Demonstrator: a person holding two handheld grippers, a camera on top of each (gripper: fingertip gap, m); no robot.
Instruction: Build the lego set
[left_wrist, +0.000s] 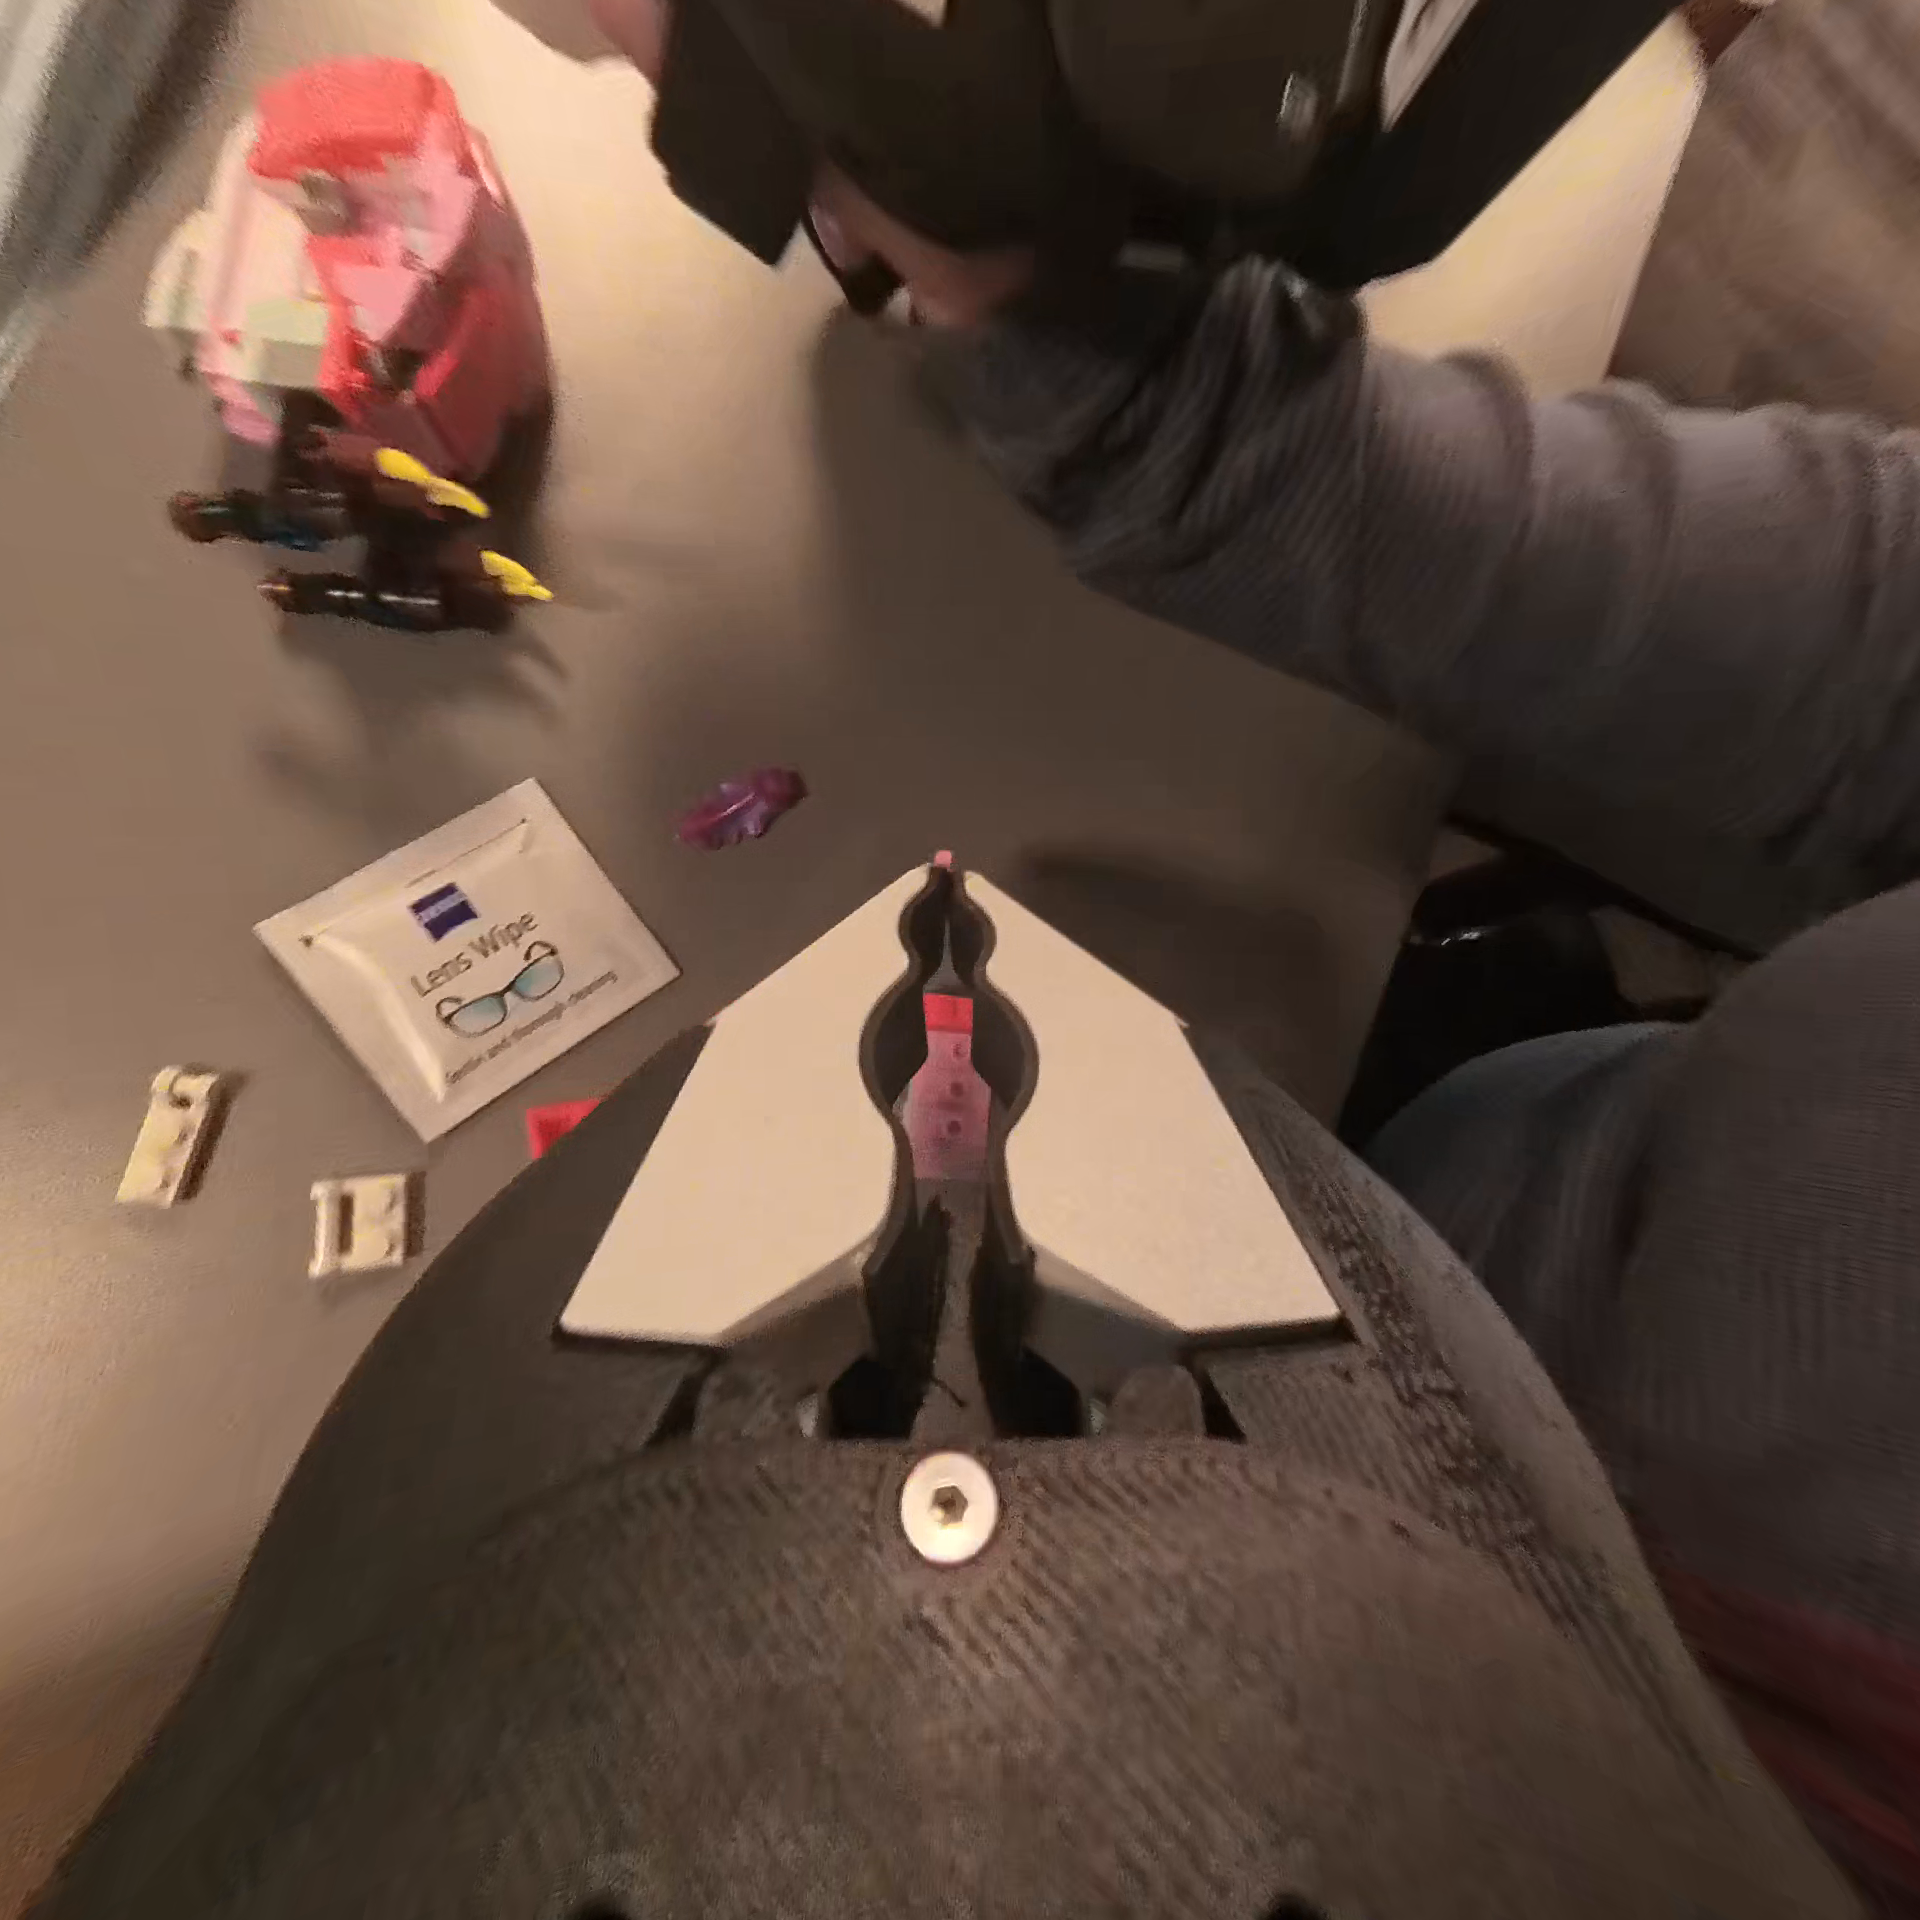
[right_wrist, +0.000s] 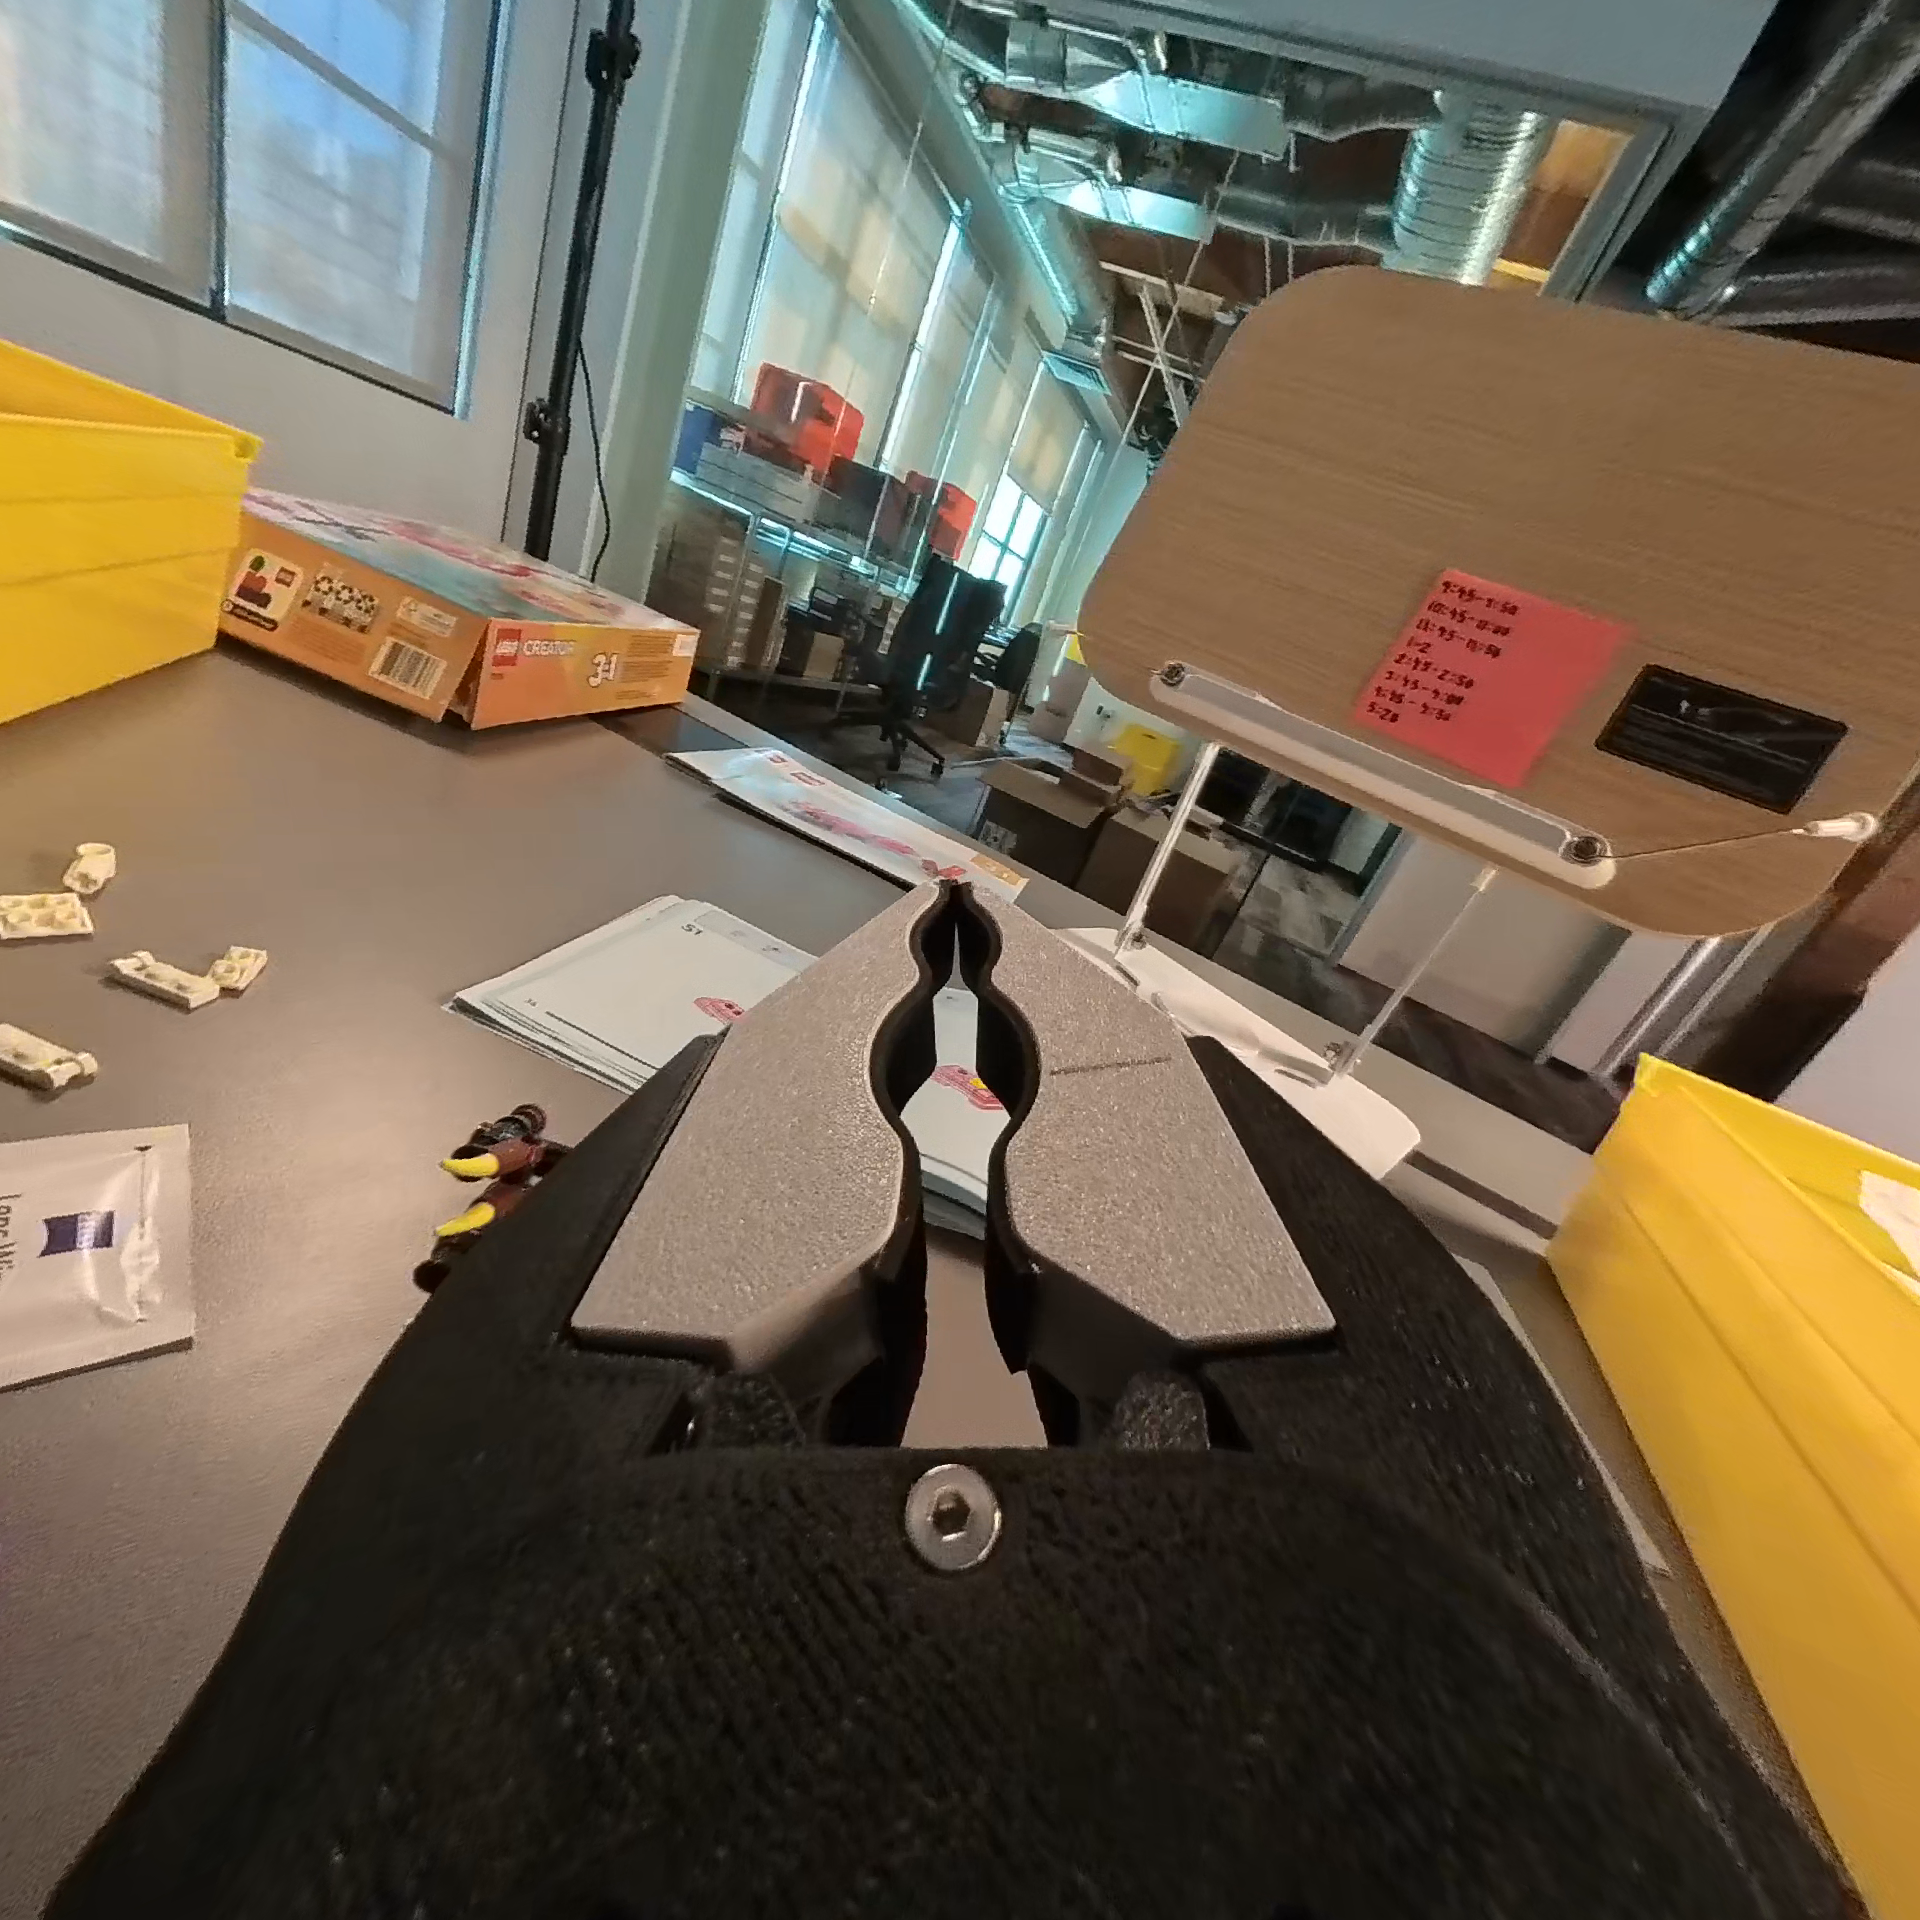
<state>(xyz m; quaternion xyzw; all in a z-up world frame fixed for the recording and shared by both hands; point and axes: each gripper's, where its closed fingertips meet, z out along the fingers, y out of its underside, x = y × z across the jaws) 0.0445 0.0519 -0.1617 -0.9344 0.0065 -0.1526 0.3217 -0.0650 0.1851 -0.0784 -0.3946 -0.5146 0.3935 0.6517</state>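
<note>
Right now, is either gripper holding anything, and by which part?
The left gripper pinches a small pink brick piece by its far end, at the fingertips. The right gripper is shut with nothing in it.

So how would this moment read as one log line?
left claw: shut on pink piece | right claw: shut, above booklet | table: wipe packet, toy model

A dark grey table (right_wrist: 312, 831) stands in an open office with tall windows (right_wrist: 332, 197) and bare ducts (right_wrist: 1455, 187) overhead. Shelves (right_wrist: 790, 488) and office chairs (right_wrist: 935, 644) stand beyond.
</note>
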